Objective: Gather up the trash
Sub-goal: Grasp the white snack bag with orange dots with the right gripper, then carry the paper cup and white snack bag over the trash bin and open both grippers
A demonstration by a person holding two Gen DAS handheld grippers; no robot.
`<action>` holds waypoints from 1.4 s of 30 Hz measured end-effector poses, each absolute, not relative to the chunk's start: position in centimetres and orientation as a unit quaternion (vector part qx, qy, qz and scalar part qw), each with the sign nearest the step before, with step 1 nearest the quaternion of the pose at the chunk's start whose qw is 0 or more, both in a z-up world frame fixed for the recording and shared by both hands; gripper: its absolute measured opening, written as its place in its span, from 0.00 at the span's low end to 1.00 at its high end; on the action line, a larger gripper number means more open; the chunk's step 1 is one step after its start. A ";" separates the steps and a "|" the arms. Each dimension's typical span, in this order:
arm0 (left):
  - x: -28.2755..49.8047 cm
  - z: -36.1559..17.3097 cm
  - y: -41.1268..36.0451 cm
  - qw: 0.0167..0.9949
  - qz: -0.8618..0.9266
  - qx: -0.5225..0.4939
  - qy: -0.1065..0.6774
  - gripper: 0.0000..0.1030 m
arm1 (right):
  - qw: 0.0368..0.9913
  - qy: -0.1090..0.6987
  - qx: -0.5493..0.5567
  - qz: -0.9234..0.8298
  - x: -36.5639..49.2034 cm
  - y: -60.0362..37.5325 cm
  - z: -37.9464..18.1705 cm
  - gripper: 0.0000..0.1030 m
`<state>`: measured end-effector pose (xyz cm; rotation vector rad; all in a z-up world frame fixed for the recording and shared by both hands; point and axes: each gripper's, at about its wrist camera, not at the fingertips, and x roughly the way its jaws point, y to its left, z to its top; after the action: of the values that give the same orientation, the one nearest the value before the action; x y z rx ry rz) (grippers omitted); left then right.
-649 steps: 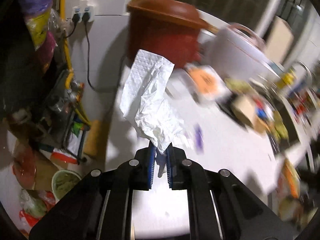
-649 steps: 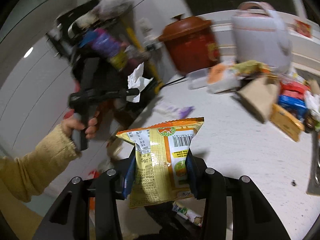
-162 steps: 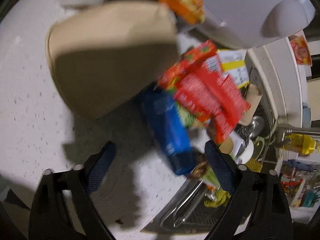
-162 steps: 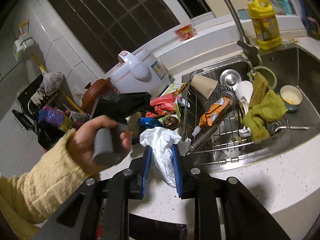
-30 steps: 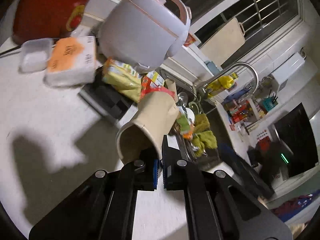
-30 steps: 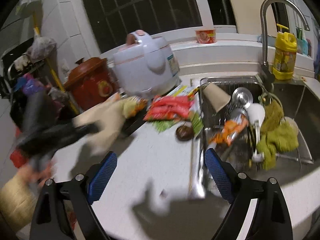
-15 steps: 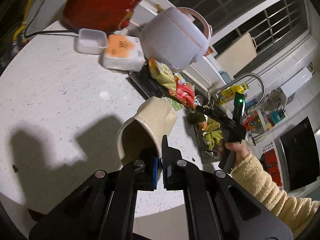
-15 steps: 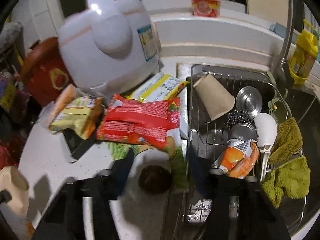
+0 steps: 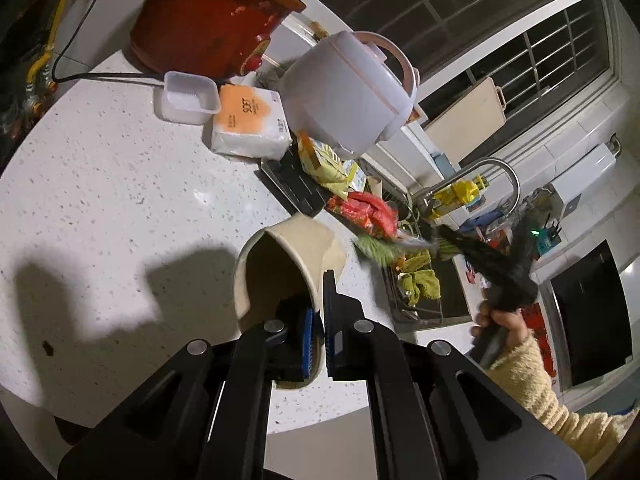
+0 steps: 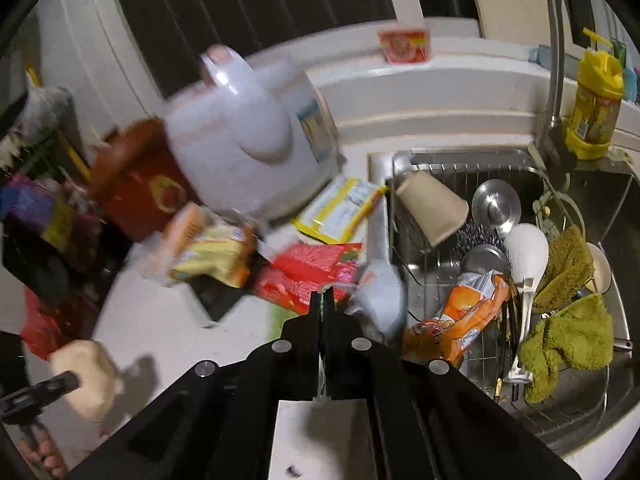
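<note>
My left gripper (image 9: 319,312) is shut on the rim of a beige paper cup (image 9: 280,264), held above the white counter (image 9: 100,184); the cup also shows in the right wrist view (image 10: 86,380). My right gripper (image 10: 322,300) is shut on a blurred green and silver wrapper (image 10: 380,292), lifting it off the counter beside the red snack packet (image 10: 308,276). The wrapper shows as a green blur in the left wrist view (image 9: 378,246). More wrappers lie near: yellow ones (image 10: 340,208) (image 10: 216,252) and an orange one (image 10: 460,316) in the sink rack.
A white rice cooker (image 9: 348,96), a red pot (image 9: 208,16), a tissue pack (image 9: 250,124) and a clear box (image 9: 188,96) stand at the back. The sink (image 10: 520,264) holds a paper cup (image 10: 432,208), a ladle, bowls and green cloths.
My right gripper has closed on the green and silver wrapper and lifted it, blurred. My left gripper still holds the cup and has barely moved.
</note>
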<state>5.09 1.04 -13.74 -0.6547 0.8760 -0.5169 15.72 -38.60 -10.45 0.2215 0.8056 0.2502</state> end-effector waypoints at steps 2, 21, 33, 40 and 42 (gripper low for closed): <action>4.9 -13.6 1.7 0.822 -0.244 -0.312 0.409 0.02 | 0.911 0.373 0.116 0.135 14.6 -38.3 -8.6 0.01; -7.7 -10.1 10.8 0.824 -0.236 -0.275 0.435 0.02 | 0.814 0.384 0.048 0.434 -0.3 -21.8 -3.0 0.01; -14.4 -23.7 13.2 0.764 -0.163 -0.278 0.559 0.02 | 0.702 0.566 -0.030 0.433 -4.2 -12.2 -16.7 0.01; -12.5 -38.6 12.0 0.727 -0.132 -0.246 0.627 0.02 | 0.694 0.604 -0.163 0.357 -5.7 -8.1 -30.6 0.01; -11.7 -42.2 11.0 0.716 -0.130 -0.239 0.643 0.02 | 0.691 0.609 -0.191 0.338 -6.4 -7.9 -34.9 0.01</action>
<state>-11.71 11.01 -42.16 -0.5293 1.4231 -0.2875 -6.41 -7.93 -34.87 -0.4267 1.3618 0.7565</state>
